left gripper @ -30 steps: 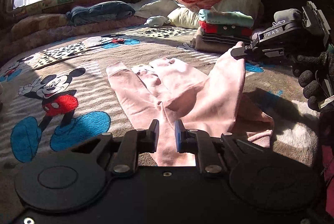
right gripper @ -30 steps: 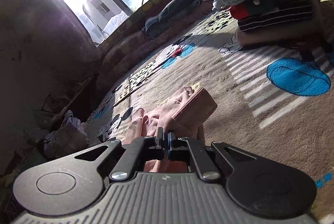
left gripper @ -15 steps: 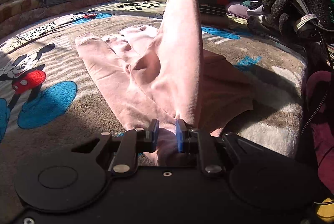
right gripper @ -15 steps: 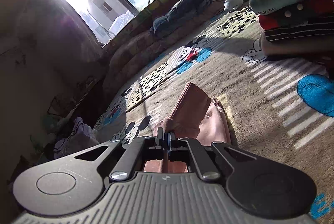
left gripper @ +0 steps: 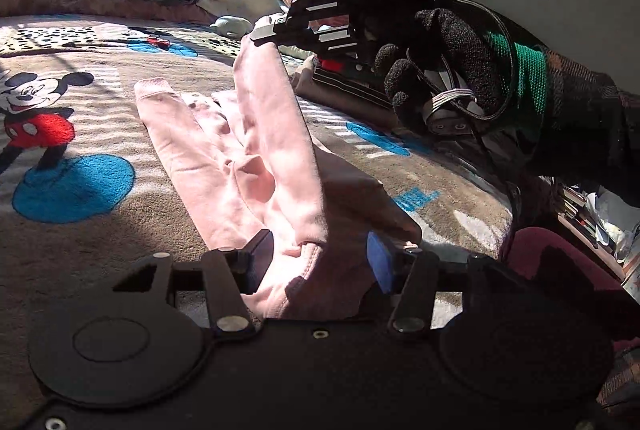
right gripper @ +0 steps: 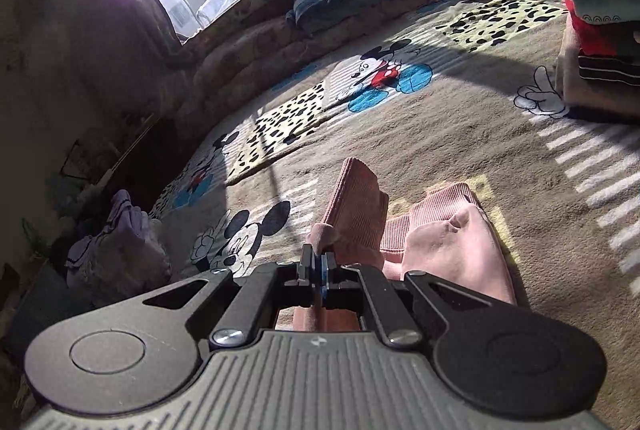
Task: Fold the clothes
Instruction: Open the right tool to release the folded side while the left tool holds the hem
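Left claw [left gripper: 318, 262] has sprung wide (releasing the pink trousers [left gripper: 280, 165])

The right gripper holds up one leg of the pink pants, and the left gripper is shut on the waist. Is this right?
Not quite. In the left wrist view the left gripper is open, its fingers apart on either side of the waist. The right gripper does hold up one leg of the pink pants.

Both wrist cams sit low and close over the bed [left gripper: 120, 230], sharing the pink sweatpants [left gripper: 256, 157] and, probably, the same folded stack.
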`<state>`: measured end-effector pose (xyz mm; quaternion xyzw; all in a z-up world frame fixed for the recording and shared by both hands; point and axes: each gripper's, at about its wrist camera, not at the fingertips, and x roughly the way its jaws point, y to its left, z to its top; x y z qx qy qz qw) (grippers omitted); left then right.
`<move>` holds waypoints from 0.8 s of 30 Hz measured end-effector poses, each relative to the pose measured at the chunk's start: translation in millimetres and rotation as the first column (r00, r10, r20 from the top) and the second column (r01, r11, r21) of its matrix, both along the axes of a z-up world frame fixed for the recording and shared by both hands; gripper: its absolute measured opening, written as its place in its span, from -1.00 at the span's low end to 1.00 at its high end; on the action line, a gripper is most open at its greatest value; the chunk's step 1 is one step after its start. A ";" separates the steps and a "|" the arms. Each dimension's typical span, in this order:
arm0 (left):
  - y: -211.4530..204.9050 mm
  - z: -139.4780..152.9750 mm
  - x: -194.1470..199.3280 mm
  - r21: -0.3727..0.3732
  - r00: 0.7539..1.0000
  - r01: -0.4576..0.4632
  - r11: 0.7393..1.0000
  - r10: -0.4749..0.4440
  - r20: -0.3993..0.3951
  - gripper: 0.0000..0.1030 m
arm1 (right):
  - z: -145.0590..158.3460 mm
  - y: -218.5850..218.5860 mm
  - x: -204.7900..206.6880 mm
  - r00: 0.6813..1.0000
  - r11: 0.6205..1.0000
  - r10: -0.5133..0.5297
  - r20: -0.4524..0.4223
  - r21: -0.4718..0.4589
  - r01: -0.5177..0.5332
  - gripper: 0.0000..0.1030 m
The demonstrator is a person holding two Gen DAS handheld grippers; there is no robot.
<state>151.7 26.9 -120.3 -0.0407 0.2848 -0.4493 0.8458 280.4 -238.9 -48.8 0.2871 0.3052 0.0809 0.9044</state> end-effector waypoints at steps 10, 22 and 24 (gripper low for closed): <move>-22.1 -17.3 -5.9 0.149 0.999 0.030 0.988 -0.034 0.024 -0.25 | -17.6 29.9 36.4 0.997 0.998 0.032 -0.064 -0.055 -0.035 -0.90; -2.7 -22.0 16.7 0.031 0.987 -0.008 0.999 0.013 -0.158 -0.15 | -34.0 54.9 69.7 0.989 0.988 0.120 -0.083 -0.085 -0.127 -0.34; -1.5 -21.7 17.8 0.022 0.985 -0.013 1.000 0.017 -0.171 -0.14 | -26.6 48.7 63.1 0.992 0.989 0.122 -0.033 -0.080 -0.124 -0.12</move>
